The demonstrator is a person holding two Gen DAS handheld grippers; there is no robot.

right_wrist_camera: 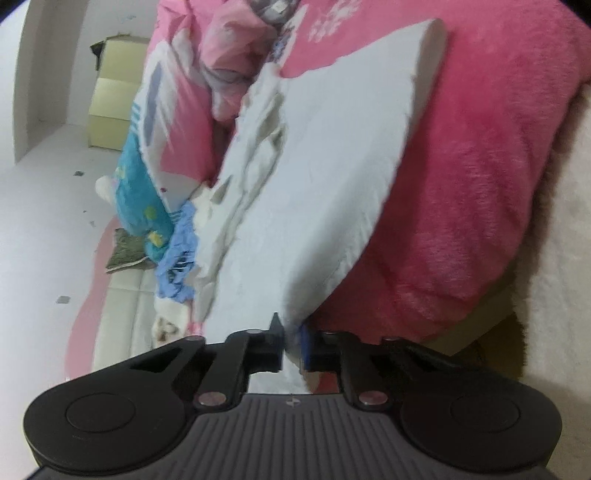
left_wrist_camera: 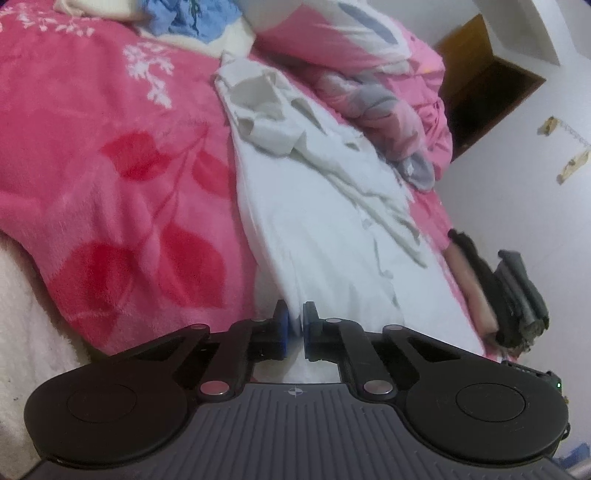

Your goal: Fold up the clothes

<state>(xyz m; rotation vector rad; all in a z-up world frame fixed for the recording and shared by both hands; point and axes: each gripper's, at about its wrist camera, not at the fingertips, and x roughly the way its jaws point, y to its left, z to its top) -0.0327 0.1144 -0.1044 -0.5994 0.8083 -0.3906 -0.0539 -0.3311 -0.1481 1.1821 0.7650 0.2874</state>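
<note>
A white button-up shirt (left_wrist_camera: 325, 236) lies spread on a pink leaf-patterned blanket (left_wrist_camera: 110, 184), its collar end crumpled at the far side. My left gripper (left_wrist_camera: 295, 325) is shut on the shirt's near hem, with white cloth pinched between its blue pads. In the right wrist view the same white shirt (right_wrist_camera: 325, 177) stretches away over the pink blanket (right_wrist_camera: 480, 184). There my right gripper (right_wrist_camera: 293, 341) is shut on another part of the near hem. The right gripper's dark body and a person's forearm (left_wrist_camera: 476, 291) show at the right edge of the left wrist view.
A bunched pink and grey quilt (left_wrist_camera: 388, 99) lies beyond the shirt, with blue cloth (left_wrist_camera: 192, 18) at the head of the bed. A teal patterned pillow (right_wrist_camera: 142, 192) and blue garment (right_wrist_camera: 177, 258) sit at the bed's edge. A yellowish cardboard box (right_wrist_camera: 114, 92) stands on the white floor.
</note>
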